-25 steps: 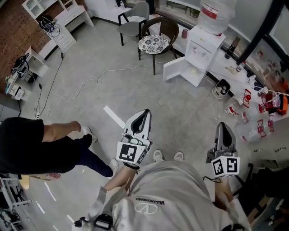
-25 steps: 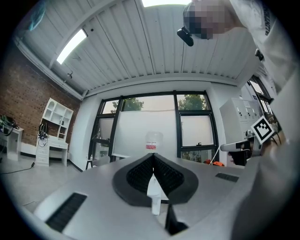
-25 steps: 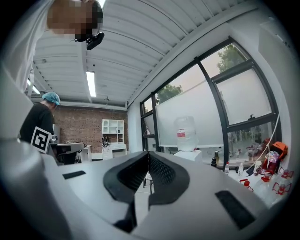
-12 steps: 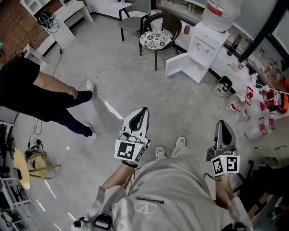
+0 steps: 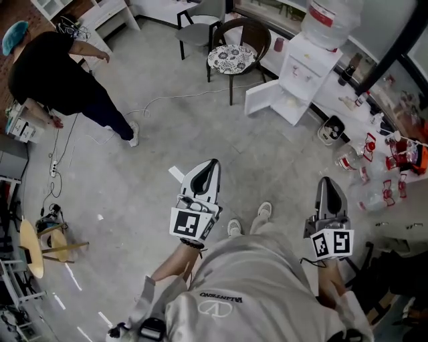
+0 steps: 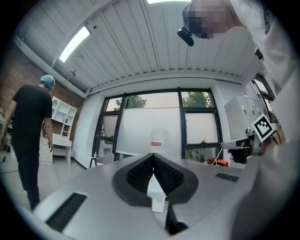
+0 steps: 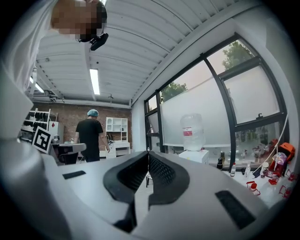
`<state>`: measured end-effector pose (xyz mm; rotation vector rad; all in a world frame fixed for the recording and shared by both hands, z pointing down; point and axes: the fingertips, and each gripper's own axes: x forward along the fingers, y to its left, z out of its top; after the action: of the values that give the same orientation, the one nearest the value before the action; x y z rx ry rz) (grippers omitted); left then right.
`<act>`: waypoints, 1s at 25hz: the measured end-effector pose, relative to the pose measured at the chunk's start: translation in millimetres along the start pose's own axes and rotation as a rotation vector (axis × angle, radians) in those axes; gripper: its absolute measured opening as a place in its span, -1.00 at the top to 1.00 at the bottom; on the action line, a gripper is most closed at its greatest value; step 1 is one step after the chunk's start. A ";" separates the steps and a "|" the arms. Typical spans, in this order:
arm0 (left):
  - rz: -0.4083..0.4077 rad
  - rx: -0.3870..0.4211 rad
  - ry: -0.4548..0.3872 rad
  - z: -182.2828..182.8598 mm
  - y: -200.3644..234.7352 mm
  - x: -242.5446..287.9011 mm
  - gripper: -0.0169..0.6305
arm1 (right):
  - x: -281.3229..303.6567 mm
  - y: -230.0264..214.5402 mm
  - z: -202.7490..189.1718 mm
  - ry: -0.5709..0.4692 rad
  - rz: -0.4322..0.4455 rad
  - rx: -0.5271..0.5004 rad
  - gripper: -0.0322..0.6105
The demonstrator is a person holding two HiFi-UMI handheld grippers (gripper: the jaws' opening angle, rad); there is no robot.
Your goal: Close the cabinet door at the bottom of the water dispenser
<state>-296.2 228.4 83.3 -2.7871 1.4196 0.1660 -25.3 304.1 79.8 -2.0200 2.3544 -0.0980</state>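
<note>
The white water dispenser (image 5: 302, 70), with a bottle (image 5: 328, 20) on top, stands at the far right across the floor. Its bottom cabinet door (image 5: 261, 97) hangs wide open to the left. My left gripper (image 5: 212, 164) and right gripper (image 5: 328, 182) are both shut and empty, held out level in front of me, far short of the dispenser. In the left gripper view the dispenser (image 6: 156, 193) shows straight behind the left gripper's (image 6: 153, 155) closed tips. In the right gripper view the dispenser (image 7: 193, 155) stands right of the right gripper's (image 7: 148, 151) tips.
A chair with a patterned cushion (image 5: 229, 61) and a grey chair (image 5: 200, 17) stand left of the dispenser. A person in black with a blue cap (image 5: 60, 63) is at the far left. A cable (image 5: 167, 103) crosses the floor. Bottles (image 5: 364, 157) litter the right side.
The person in black has walked from the near left to the far left by the shelves. My feet have stepped forward. Both grippers stay shut.
</note>
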 end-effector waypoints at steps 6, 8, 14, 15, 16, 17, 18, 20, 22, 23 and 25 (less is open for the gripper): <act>-0.010 0.010 0.006 -1.0 -14.2 40.0 0.92 | 15.6 -34.8 0.9 -0.002 -0.008 0.022 0.85; -0.014 0.014 0.009 -1.1 -17.8 56.3 0.92 | 23.9 -48.8 2.0 -0.005 -0.011 0.029 0.85; 0.003 0.027 0.015 -1.5 -28.3 103.0 0.92 | 51.3 -92.0 8.1 -0.014 0.003 0.042 0.85; 0.008 0.030 0.015 -1.8 -30.5 109.8 0.92 | 55.6 -98.6 8.5 -0.015 0.009 0.044 0.85; 0.013 0.033 0.015 -1.9 -32.6 116.4 0.92 | 60.0 -105.1 8.8 -0.016 0.016 0.045 0.85; 0.019 0.035 0.014 -2.0 -34.7 122.7 0.92 | 64.6 -111.5 9.2 -0.017 0.024 0.046 0.85; 0.026 0.037 0.012 -2.3 -36.9 128.5 0.92 | 69.0 -118.0 9.6 -0.018 0.030 0.047 0.85; 0.041 0.039 0.012 -3.8 -41.1 138.3 0.92 | 76.9 -130.4 10.6 -0.022 0.042 0.048 0.85; 0.058 0.041 0.013 -6.1 -44.7 146.1 0.92 | 83.4 -141.4 12.1 -0.027 0.056 0.050 0.85; 0.066 0.043 0.014 -7.3 -46.3 149.6 0.92 | 86.1 -146.3 12.8 -0.029 0.063 0.053 0.85; 0.081 0.048 0.016 -9.7 -48.8 155.9 0.92 | 90.2 -154.6 12.6 -0.029 0.076 0.059 0.85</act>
<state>-165.0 131.0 75.6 -2.7006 1.5193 0.1092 114.3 191.3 79.5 -1.8908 2.3773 -0.1331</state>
